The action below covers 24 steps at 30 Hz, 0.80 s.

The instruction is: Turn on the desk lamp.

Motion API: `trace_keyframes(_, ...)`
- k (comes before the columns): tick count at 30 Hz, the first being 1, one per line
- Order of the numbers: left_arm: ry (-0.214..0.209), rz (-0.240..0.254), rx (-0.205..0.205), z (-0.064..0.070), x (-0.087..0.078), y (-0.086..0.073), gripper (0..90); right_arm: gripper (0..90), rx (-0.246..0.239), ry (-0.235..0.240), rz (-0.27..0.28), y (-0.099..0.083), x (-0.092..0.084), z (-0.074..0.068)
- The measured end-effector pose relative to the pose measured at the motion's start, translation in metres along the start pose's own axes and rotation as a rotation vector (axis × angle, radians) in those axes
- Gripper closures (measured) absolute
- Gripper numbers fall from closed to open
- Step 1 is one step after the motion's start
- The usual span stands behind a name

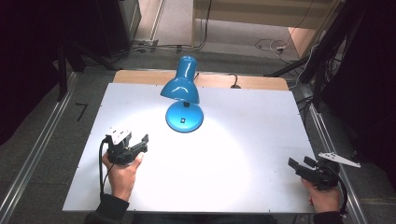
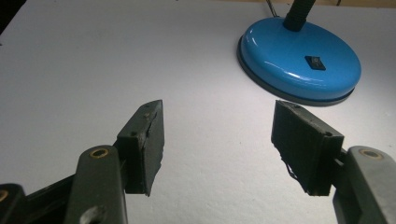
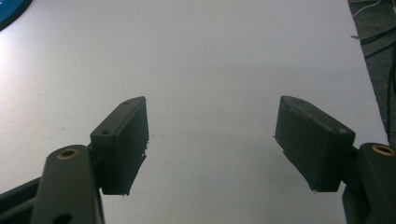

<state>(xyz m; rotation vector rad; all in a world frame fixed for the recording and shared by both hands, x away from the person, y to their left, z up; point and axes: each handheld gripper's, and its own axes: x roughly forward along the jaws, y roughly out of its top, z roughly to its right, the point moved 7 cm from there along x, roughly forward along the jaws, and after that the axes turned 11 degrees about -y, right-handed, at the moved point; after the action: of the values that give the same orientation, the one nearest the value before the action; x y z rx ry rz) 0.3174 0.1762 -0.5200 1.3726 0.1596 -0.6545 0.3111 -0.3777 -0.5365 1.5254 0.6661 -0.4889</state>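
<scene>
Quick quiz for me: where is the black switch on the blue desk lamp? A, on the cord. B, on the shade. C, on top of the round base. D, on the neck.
C: the left gripper view shows the small black switch set into the top of the lamp's round blue base, and the high view shows it there too, below the shade.

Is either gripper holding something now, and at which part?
Nothing is held. The left gripper and right gripper are both open above the table.
</scene>
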Motion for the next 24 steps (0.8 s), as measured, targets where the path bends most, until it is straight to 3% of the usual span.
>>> trace_keyframes(24, -0.016, -0.026, -0.015, -0.002, -0.035, -0.021, 34.7, 24.3, 0.004, -0.003, -0.002, 0.0, -0.001, 0.0)
